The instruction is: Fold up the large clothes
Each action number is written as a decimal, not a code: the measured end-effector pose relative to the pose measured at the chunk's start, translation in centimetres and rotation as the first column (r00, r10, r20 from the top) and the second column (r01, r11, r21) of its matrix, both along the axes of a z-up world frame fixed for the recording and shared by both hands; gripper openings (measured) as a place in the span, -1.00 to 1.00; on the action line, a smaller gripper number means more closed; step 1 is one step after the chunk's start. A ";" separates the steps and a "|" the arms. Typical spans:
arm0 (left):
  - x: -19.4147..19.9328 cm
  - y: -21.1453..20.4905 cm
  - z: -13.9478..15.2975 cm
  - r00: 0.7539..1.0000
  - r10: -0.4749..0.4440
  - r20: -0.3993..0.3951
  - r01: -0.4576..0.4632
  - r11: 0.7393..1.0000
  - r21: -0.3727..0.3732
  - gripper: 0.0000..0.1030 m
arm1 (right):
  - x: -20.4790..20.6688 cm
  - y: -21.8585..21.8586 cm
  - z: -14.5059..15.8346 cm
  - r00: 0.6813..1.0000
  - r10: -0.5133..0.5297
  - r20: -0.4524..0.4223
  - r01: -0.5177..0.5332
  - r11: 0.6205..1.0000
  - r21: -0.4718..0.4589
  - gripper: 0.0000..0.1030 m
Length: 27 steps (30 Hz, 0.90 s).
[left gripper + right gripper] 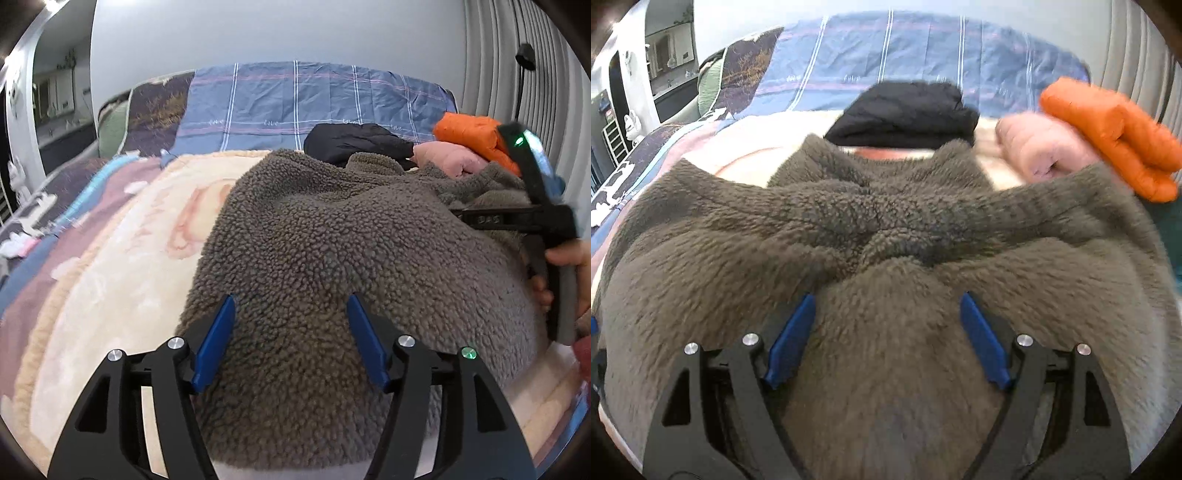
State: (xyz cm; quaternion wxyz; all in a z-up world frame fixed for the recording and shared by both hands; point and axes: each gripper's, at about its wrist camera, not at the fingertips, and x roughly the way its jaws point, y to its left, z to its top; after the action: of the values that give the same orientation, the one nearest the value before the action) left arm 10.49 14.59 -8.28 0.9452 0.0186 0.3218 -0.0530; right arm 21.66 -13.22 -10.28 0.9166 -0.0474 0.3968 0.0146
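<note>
Left gripper (291, 339) parted, over fleece jacket (332, 240)

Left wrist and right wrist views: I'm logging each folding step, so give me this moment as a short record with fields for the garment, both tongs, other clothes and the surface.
garment: grey-brown fuzzy fleece jacket, spread on the bed, sleeves bunched across its middle
left tongs: open over the fleece's near part, nothing pinched
right tongs: open above the fleece, nothing pinched
other clothes: folded black puffy jacket, pink padded jacket and orange padded jacket beyond the collar
surface: cream patterned plush blanket; blue plaid sheet behind
</note>
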 end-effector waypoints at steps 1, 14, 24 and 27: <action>-0.5 -0.1 0.3 1.000 0.000 0.006 0.000 1.000 0.011 0.25 | -1.2 0.3 0.5 0.999 0.006 0.032 -0.005 1.000 -0.017 0.60; -2.5 1.2 1.6 0.999 0.043 0.019 -0.043 0.999 0.004 0.25 | -15.4 8.4 1.7 0.905 0.382 0.188 -0.330 0.909 -0.255 0.64; -2.8 4.6 1.1 0.992 0.127 -0.002 -0.127 0.992 -0.017 0.25 | -20.5 14.9 -2.2 0.746 0.645 0.164 -0.517 0.717 -0.468 0.67; -2.9 6.8 0.7 0.984 0.177 -0.006 -0.177 0.983 -0.041 0.25 | -21.3 16.3 -2.9 0.712 0.686 0.149 -0.550 0.677 -0.489 0.67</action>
State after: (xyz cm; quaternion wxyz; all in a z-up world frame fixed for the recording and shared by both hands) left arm 7.59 21.41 -7.58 0.9459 -0.0299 0.3223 0.0245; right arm 0.40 3.10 -13.15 0.8755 -0.3732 0.1957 0.2367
